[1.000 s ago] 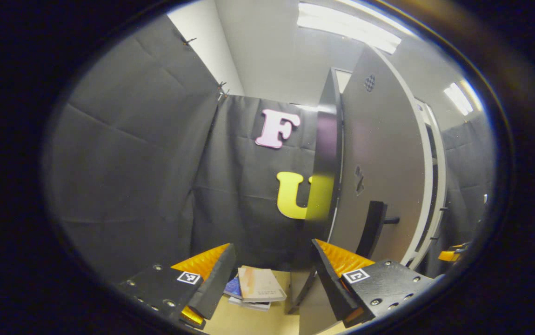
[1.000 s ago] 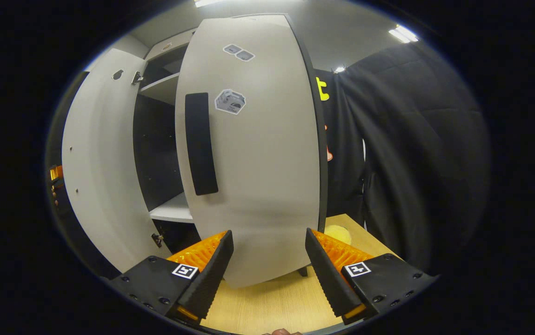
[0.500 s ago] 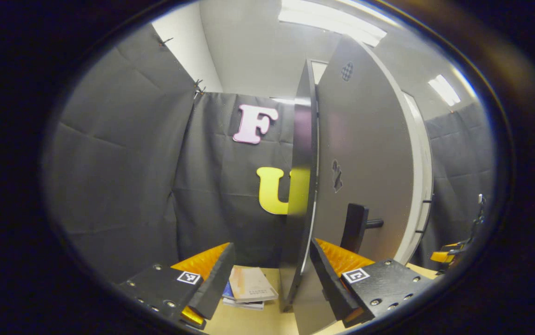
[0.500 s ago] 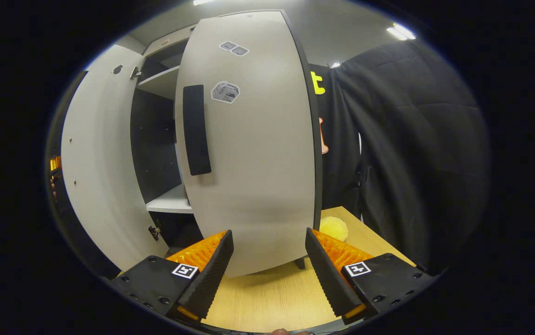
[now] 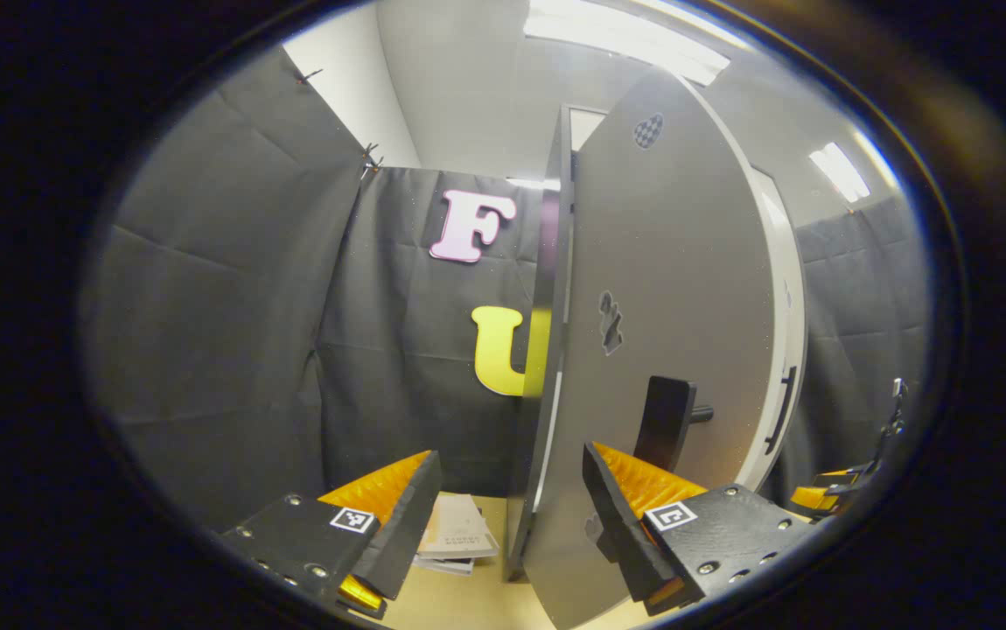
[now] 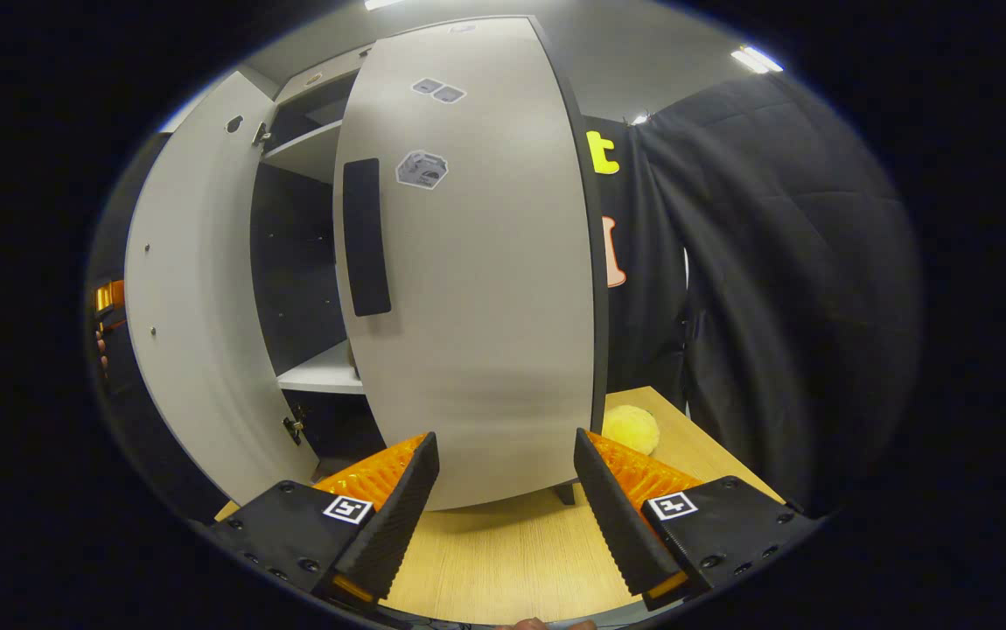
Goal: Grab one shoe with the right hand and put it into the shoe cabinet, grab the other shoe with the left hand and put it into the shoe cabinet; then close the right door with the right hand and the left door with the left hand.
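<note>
In the right gripper view the grey shoe cabinet's right door [image 6: 477, 262], with a black handle [image 6: 366, 236], stands a little ajar just ahead of my open right gripper [image 6: 507, 512]. The left door [image 6: 197, 332] hangs open, inner face showing, with a white shelf [image 6: 319, 378] and dark interior between the doors. In the left gripper view the left door [image 5: 678, 289] is nearly edge-on; its bottom edge lies between the fingers of my open left gripper [image 5: 507, 534], and its black handle [image 5: 667, 418] sits above the right finger. Nothing is held.
The cabinet stands on a light wooden table [image 6: 503, 560]. A yellow fuzzy ball [image 6: 630, 429] lies right of the cabinet foot. A stack of books [image 5: 459, 538] lies on the table left of the left door. My left gripper [image 6: 105, 297] peeks from behind the left door.
The left door has swung further toward shut, its edge sliding in between my left gripper's fingers. The right door has turned slightly closer to the cabinet front.
</note>
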Demonstrator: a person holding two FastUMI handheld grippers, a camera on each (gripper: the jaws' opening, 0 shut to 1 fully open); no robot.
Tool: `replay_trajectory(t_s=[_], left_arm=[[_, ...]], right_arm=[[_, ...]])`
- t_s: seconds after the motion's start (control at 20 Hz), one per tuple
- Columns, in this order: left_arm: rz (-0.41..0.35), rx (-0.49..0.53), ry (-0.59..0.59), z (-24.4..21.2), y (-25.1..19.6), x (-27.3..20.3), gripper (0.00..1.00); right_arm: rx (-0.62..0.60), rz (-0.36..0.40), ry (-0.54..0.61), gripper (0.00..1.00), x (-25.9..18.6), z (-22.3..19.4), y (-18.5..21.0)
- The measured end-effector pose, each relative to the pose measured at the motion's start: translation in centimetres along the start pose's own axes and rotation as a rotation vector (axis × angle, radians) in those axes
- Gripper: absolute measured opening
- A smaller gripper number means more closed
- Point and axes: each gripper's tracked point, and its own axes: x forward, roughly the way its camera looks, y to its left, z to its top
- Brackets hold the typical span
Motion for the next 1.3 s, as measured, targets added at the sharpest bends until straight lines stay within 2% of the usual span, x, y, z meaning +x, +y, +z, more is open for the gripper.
replay_trajectory(t_s=[0.1, 0.15, 0.25, 0.3, 0.35, 0.4, 0.45, 0.5, 0.6, 0.65, 0.75, 0.8, 0.85, 0.95, 1.2, 1.3], left_arm=[[-0.012, -0.005, 0.014, -0.9, -2.7, 0.5, 1.0], [-0.011, -0.01, 0.016, -1.1, -3.8, 0.6, 0.96], [-0.001, -0.026, 0.012, -1.1, -5.3, 0.6, 1.0], [0.005, -0.044, 0.016, -1.4, -6.1, 0.7, 0.96], [0.011, -0.061, 0.017, -1.7, -7.1, 0.9, 0.96], [0.014, -0.066, 0.02, -2.0, -8.1, 1.2, 1.0], [0.014, -0.064, 0.029, -2.4, -9.4, 1.2, 1.0], [0.011, -0.055, 0.038, -2.8, -10.8, 1.5, 0.93], [0.024, -0.022, 0.037, -3.0, -12.9, 1.8, 0.98], [0.036, -0.003, 0.032, -2.9, -13.9, 1.8, 0.93], [0.063, 0.029, 0.027, -2.9, -15.5, 1.4, 0.93], [0.075, 0.04, 0.026, -3.1, -16.1, 1.1, 1.0], [0.088, 0.049, 0.023, -3.1, -16.7, 0.7, 0.93], [0.105, 0.044, 0.025, -3.7, -17.6, -0.4, 0.93], [0.115, 0.009, 0.016, -4.3, -19.6, -4.7, 0.93], [0.079, -0.007, 0.005, -3.9, -20.3, -5.7, 0.93]], right_arm=[[-0.004, 0.037, -0.015, 0.98, 0.0, 0.3, 0.0], [-0.009, 0.058, -0.015, 0.98, 0.0, 0.3, 0.0], [-0.029, 0.094, -0.019, 0.98, -0.2, 0.6, -0.3], [-0.035, 0.104, -0.024, 0.98, -0.3, 1.0, -0.5], [-0.038, 0.116, -0.02, 0.98, -0.5, 1.0, -0.8], [-0.04, 0.129, -0.012, 0.98, -0.5, 1.2, -1.0], [-0.04, 0.14, -0.004, 0.99, -0.4, 1.5, -1.3], [-0.04, 0.154, 0.0, 0.99, -0.3, 1.9, -1.7], [-0.043, 0.177, 0.003, 0.98, 0.0, 2.6, -2.7], [-0.046, 0.182, -0.001, 0.98, -0.1, 2.7, -3.4], [-0.052, 0.167, -0.005, 0.98, -0.1, 3.2, -5.3], [-0.058, 0.155, -0.017, 0.98, 0.0, 3.5, -6.3], [-0.067, 0.162, -0.028, 0.98, 0.1, 3.7, -6.8], [-0.094, 0.178, -0.028, 0.98, 0.2, 3.7, -7.6], [-0.114, 0.211, -0.023, 0.98, -0.3, 4.0, -8.4], [-0.088, 0.213, -0.035, 0.98, -0.7, 5.0, -8.1]])
